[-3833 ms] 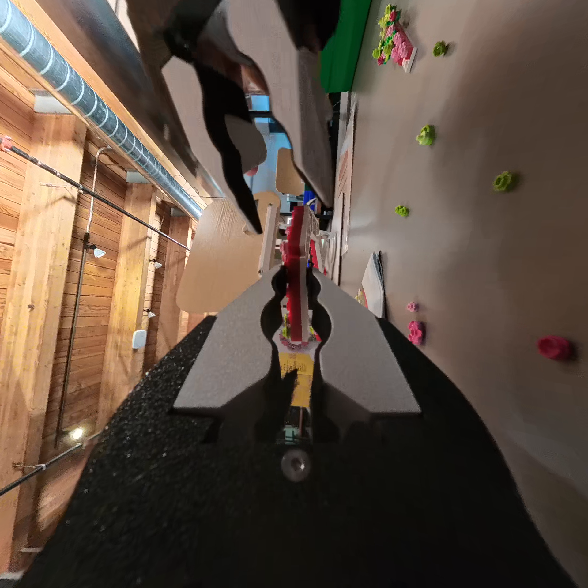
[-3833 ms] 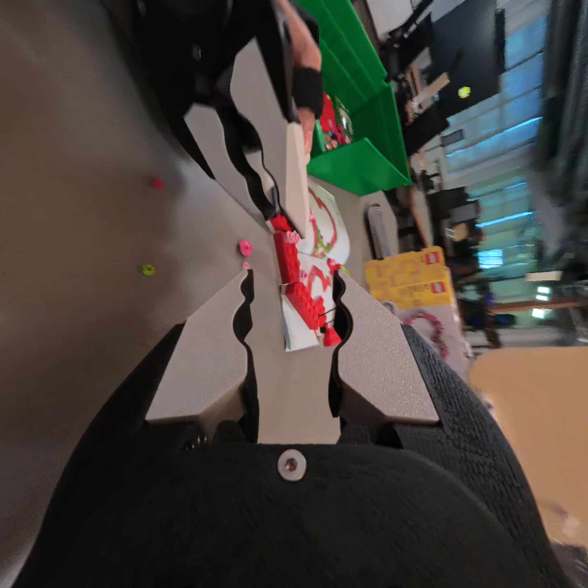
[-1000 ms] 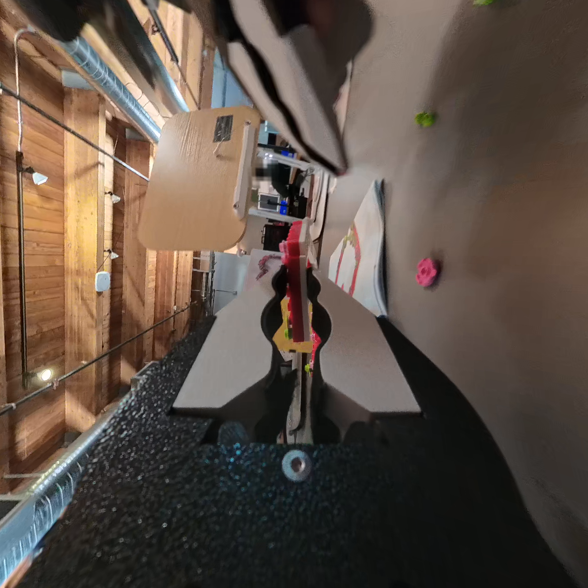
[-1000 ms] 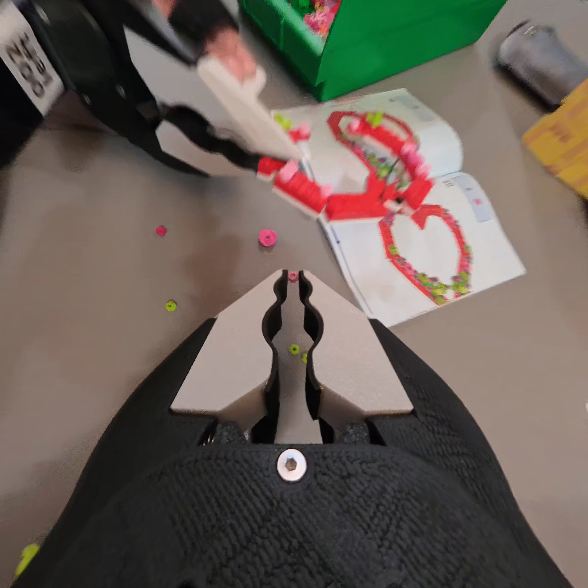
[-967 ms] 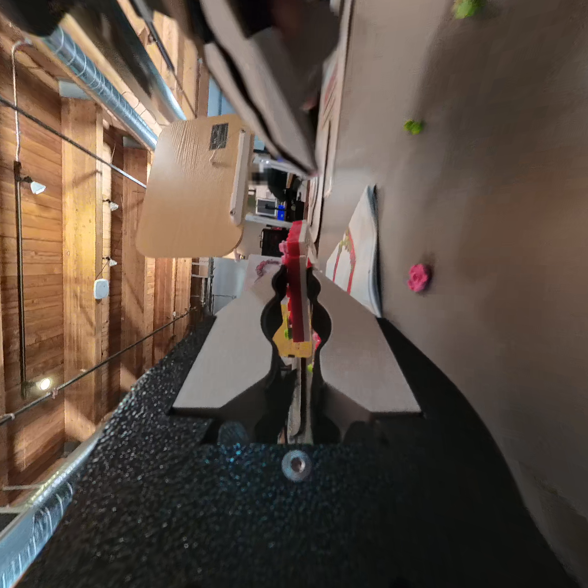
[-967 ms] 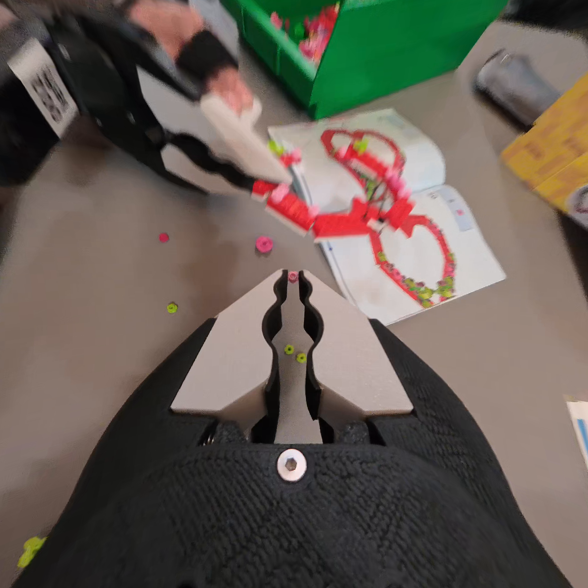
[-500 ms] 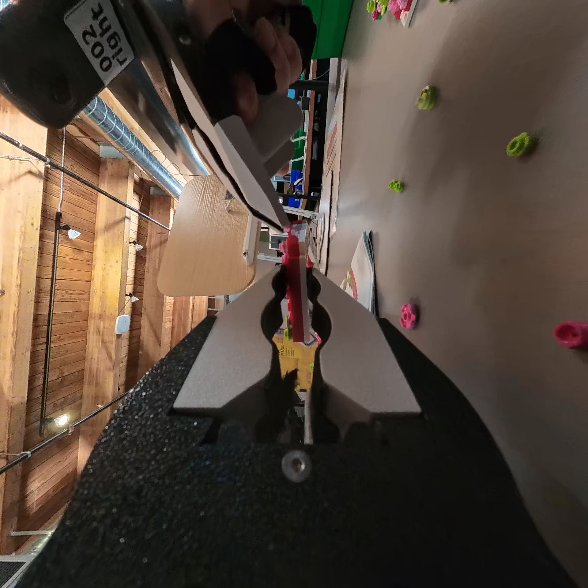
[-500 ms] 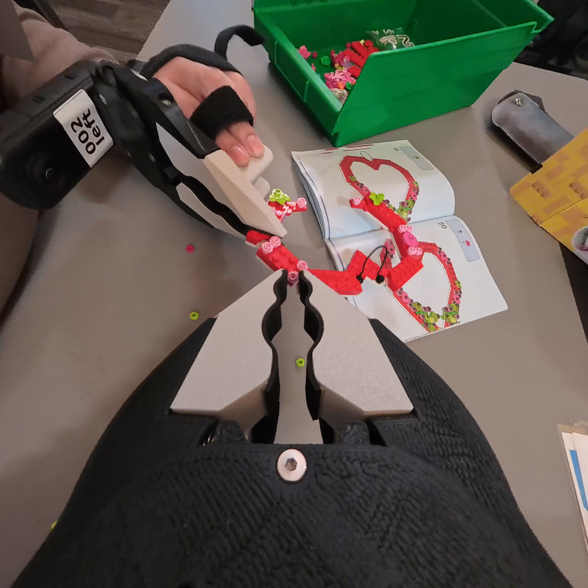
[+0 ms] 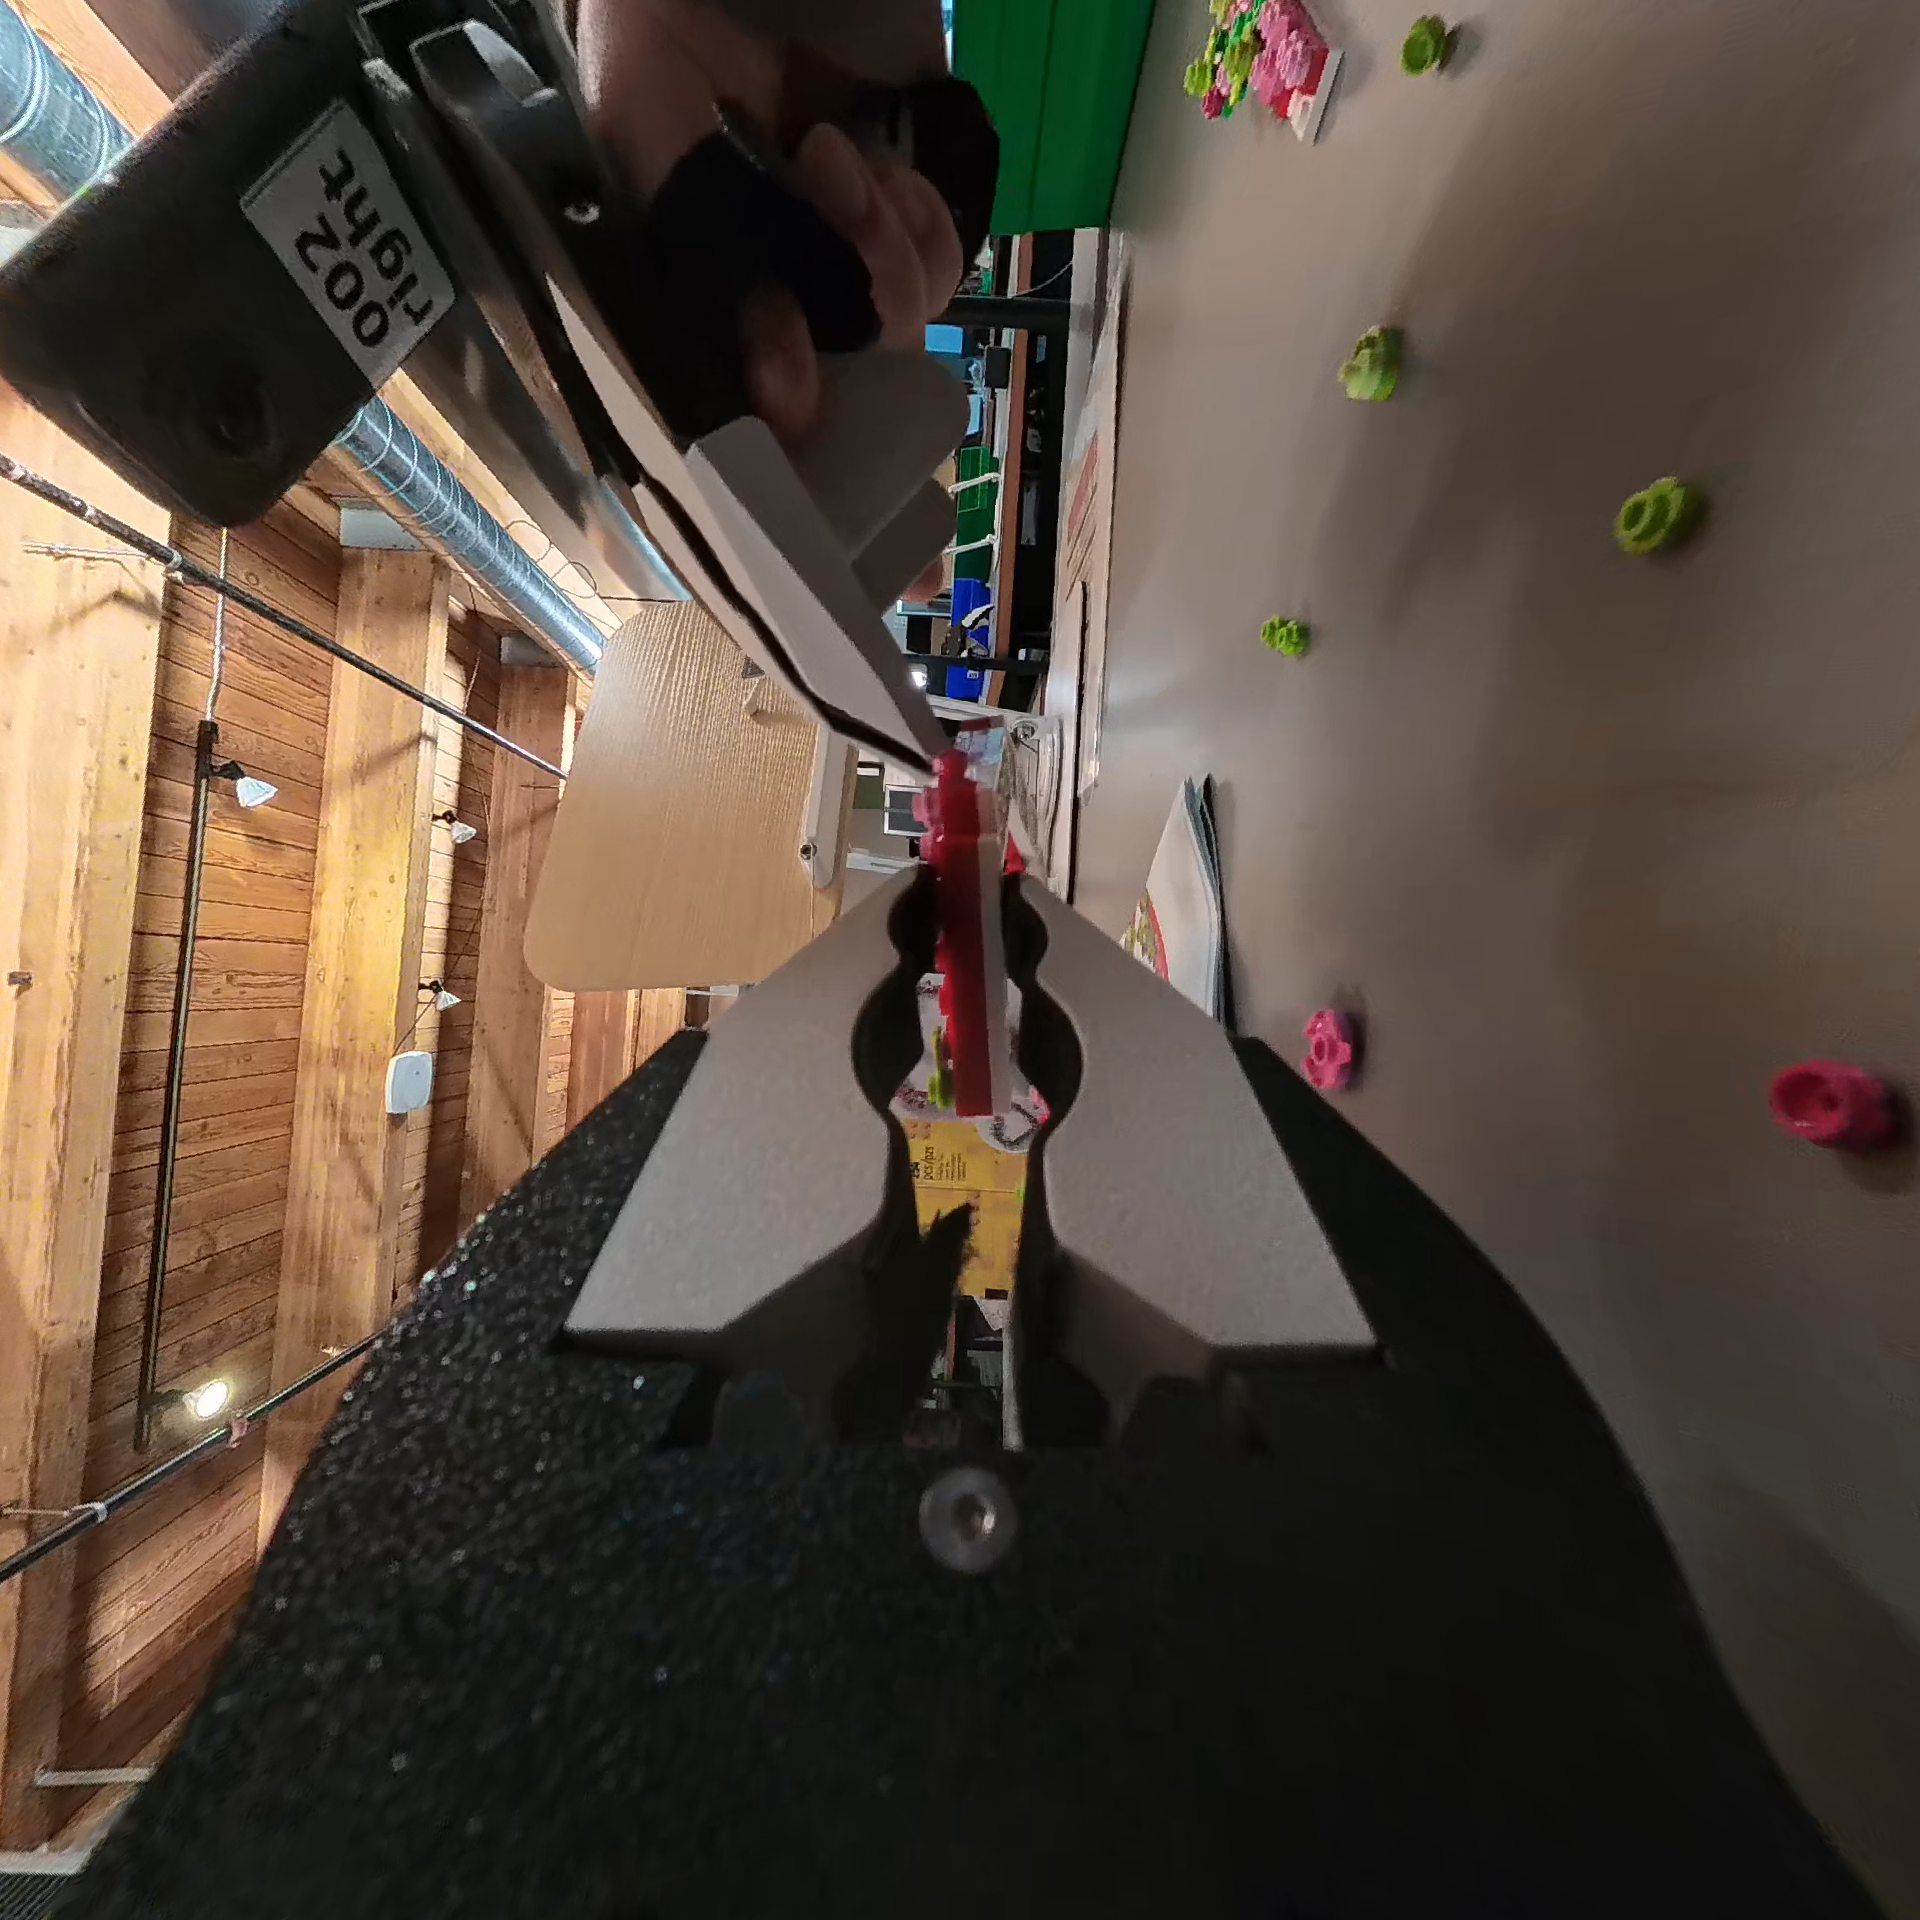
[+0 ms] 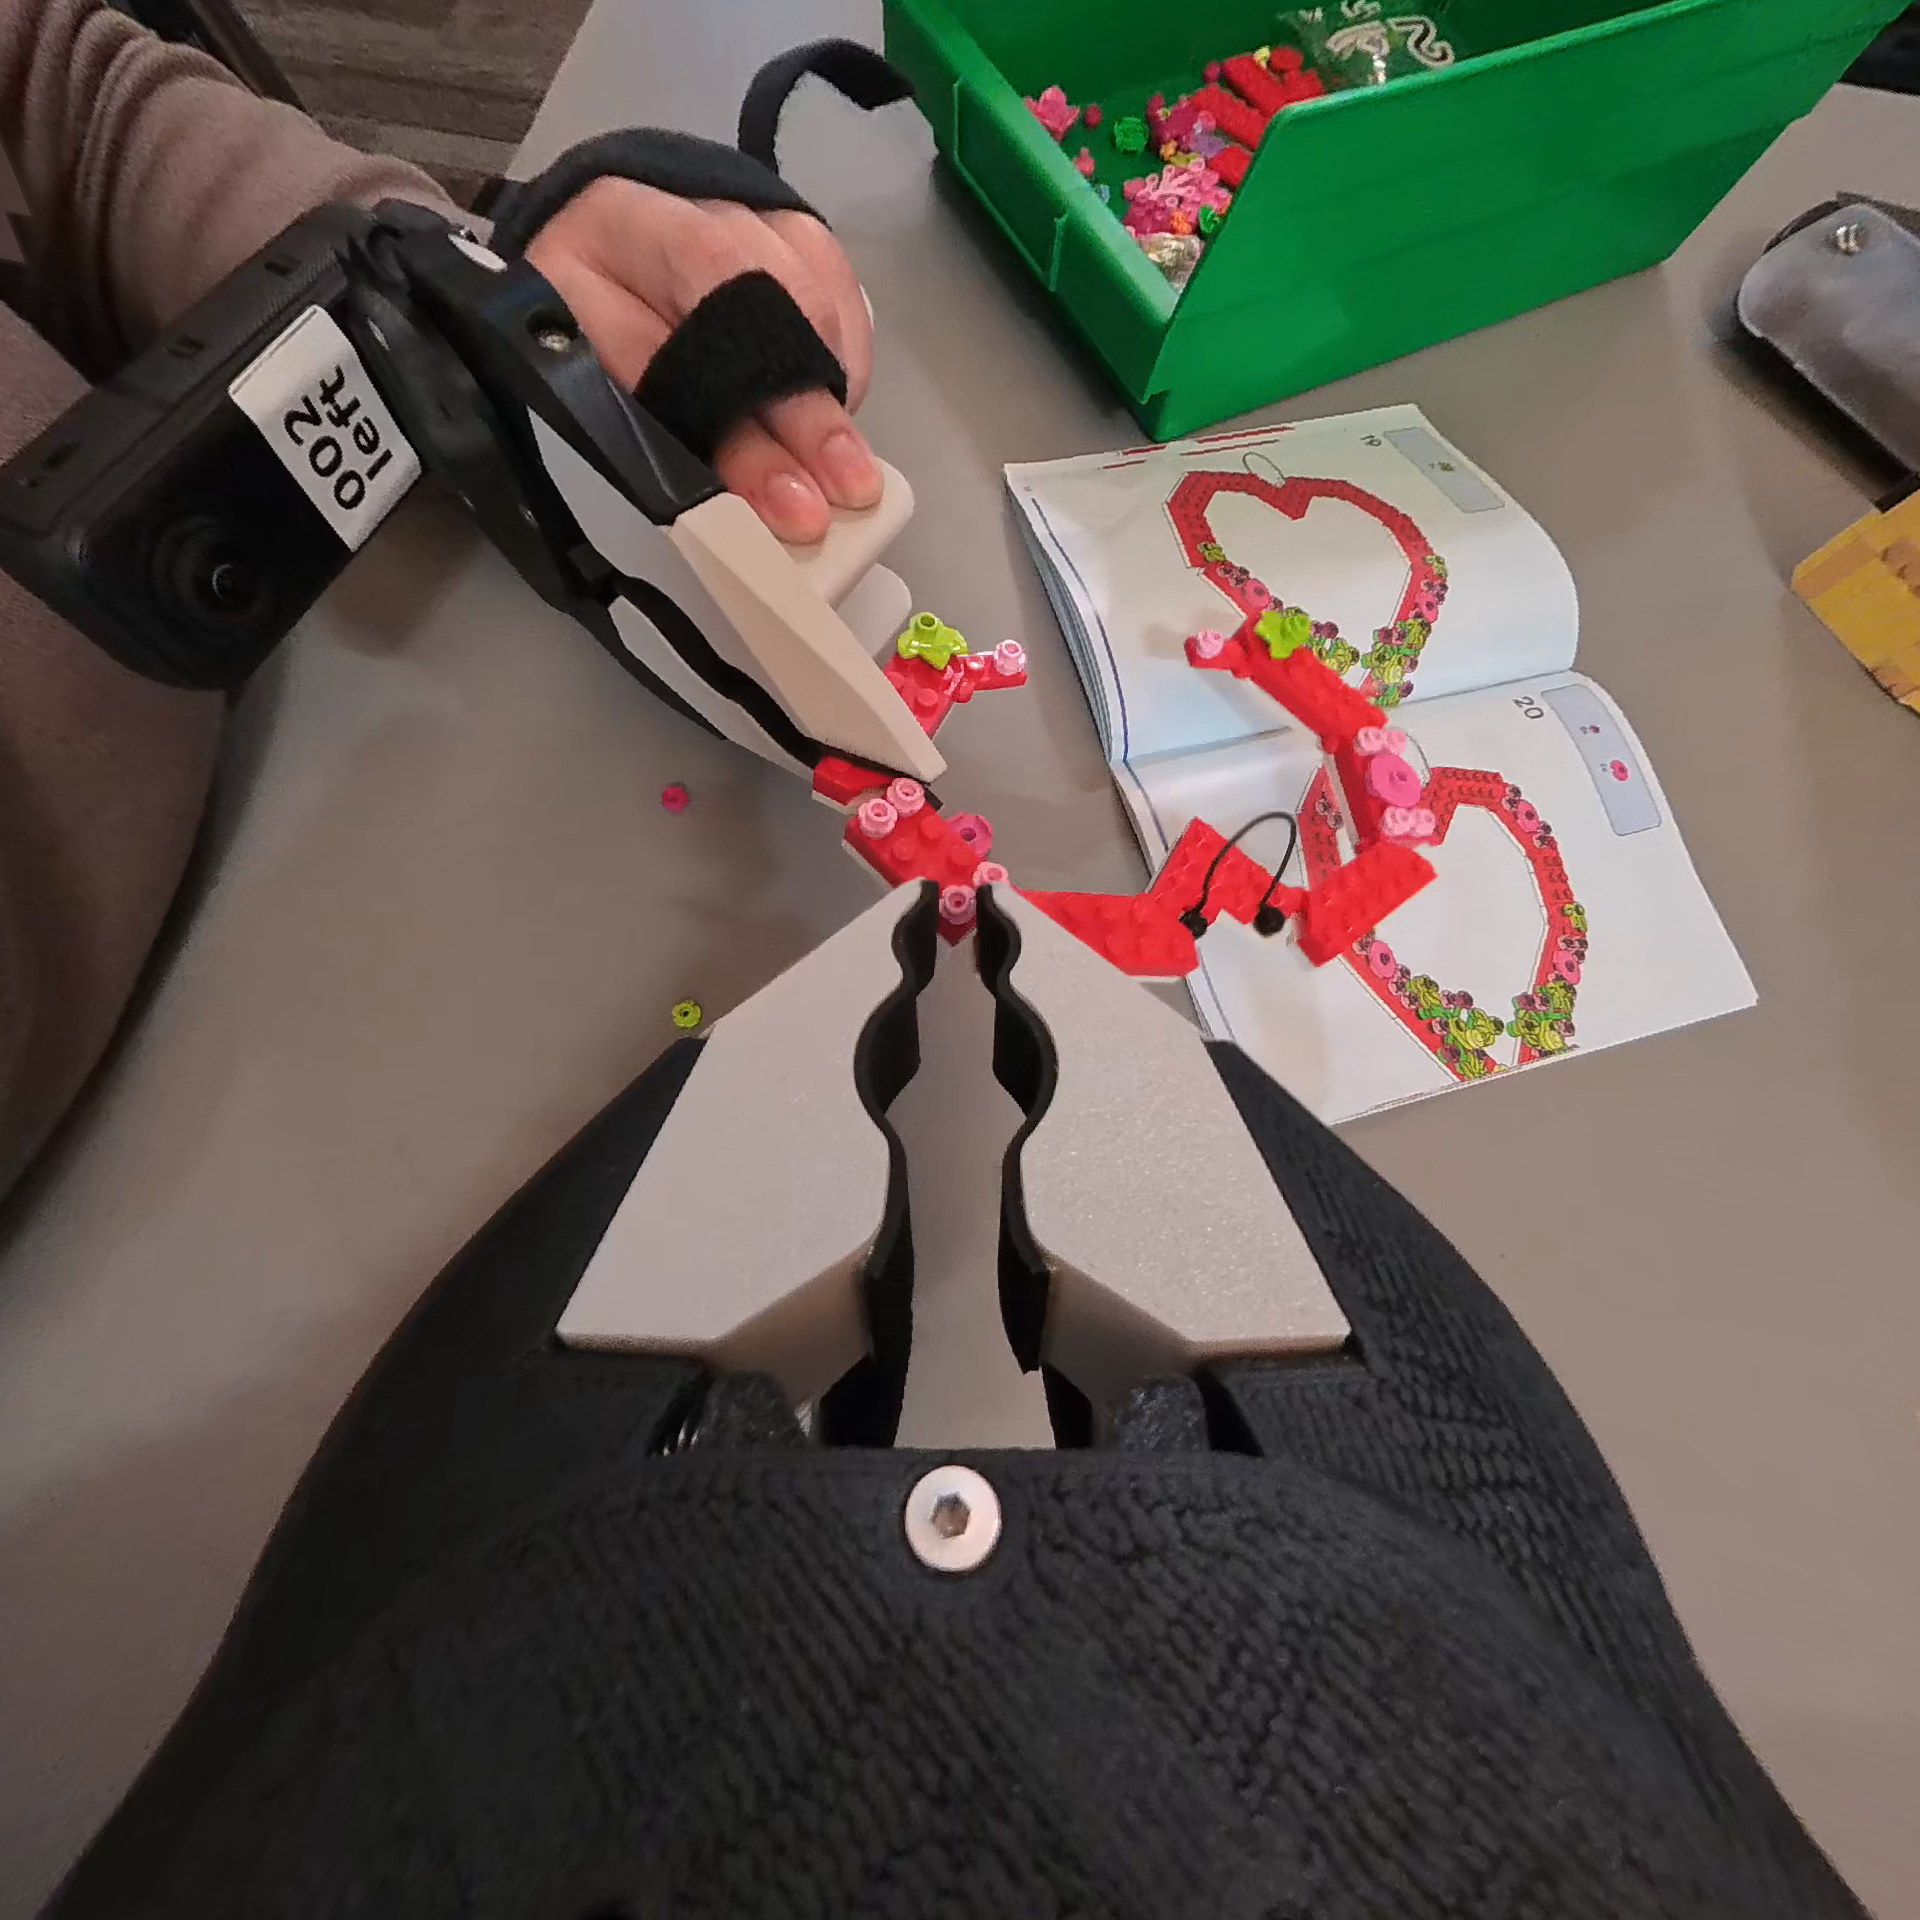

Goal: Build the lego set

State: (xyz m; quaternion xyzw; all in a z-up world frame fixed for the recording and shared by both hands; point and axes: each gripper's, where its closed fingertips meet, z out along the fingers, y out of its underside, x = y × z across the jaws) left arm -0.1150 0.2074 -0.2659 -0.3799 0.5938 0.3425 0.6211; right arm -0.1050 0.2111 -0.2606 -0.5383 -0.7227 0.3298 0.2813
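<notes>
- My left gripper (image 9: 961,883) has its fingers clamped on one end of the red lego heart frame (image 10: 1143,904); in the left wrist view the frame shows edge-on between them, its long axis running straight out along the fingers.
- From the right wrist view the frame is held above the bench (image 10: 416,935) — an open, unfinished chain of red plates running from the left gripper (image 10: 883,774) across to the open instruction booklet (image 10: 1403,748), with a black cord looped at its middle.
- My right gripper (image 10: 956,904) is nearly closed, its fingers pinching a small pale pink stud (image 10: 956,902) right against the frame's near edge.
- A green bin (image 10: 1403,197) of loose pieces sits beyond the booklet.
- Small lime and pink pieces — a lime stud (image 10: 686,1013) among them — lie scattered on the bench.
</notes>
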